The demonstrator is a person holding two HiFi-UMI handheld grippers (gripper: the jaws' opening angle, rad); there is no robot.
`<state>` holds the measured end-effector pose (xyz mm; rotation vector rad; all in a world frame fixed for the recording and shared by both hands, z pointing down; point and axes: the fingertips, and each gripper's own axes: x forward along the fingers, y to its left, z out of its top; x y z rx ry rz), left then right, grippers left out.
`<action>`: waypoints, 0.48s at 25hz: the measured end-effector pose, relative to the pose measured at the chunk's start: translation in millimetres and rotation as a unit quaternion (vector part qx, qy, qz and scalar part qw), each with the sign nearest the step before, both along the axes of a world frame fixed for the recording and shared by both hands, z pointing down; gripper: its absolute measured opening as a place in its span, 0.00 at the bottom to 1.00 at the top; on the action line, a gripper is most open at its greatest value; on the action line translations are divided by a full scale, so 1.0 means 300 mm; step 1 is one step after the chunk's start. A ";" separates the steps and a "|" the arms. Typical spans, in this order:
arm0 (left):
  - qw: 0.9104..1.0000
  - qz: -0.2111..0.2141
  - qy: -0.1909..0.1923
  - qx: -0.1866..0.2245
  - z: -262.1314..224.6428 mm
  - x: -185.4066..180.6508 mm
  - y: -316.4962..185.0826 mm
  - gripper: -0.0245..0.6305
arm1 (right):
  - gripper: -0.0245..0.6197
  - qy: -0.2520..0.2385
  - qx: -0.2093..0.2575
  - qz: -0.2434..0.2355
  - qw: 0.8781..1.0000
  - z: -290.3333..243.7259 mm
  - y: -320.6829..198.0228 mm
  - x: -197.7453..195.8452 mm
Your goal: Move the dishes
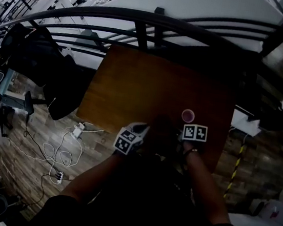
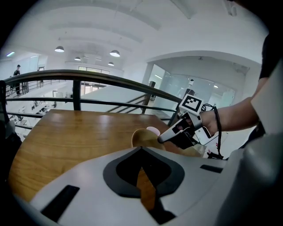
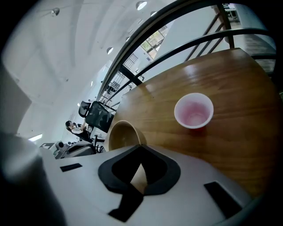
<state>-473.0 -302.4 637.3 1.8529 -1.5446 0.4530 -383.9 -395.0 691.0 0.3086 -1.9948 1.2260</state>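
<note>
The right gripper (image 3: 140,149) has its fingers pinched almost together on the thin wall of the tan bowl (image 3: 121,134), gripping the rim on the side that faces the pink cup (image 3: 193,111). The left gripper (image 2: 141,150) has its fingers just as narrow, with a brown strip between them. This appears to be the bowl's opposite rim, so the bowl sits between the two hands at the near edge of the table (image 3: 230,79). Whether its base rests on the wood I cannot tell. The cup stands upright just beyond the bowl, apart from it and nearer the right gripper. Bare table lies ahead and to the left, likely the safer way to carry the bowl.
</note>
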 end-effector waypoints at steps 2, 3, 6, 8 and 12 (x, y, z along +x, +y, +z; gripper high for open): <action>1.000 -0.007 0.000 -0.001 0.008 -0.019 -0.026 0.02 | 0.06 0.001 0.002 0.000 1.000 0.007 -0.033 -0.019; 1.000 -0.009 0.001 -0.001 0.010 -0.030 -0.038 0.02 | 0.06 0.002 0.002 0.002 1.000 0.012 -0.047 -0.029; 1.000 -0.004 0.003 -0.004 0.021 -0.070 -0.068 0.02 | 0.06 0.006 -0.004 0.011 1.000 0.036 -0.073 -0.060; 1.000 0.001 0.006 -0.007 0.044 -0.101 -0.091 0.02 | 0.06 0.011 -0.007 0.015 1.000 0.060 -0.092 -0.088; 0.999 0.018 0.019 -0.019 0.083 -0.164 -0.117 0.02 | 0.06 0.027 -0.012 0.037 0.999 0.097 -0.113 -0.143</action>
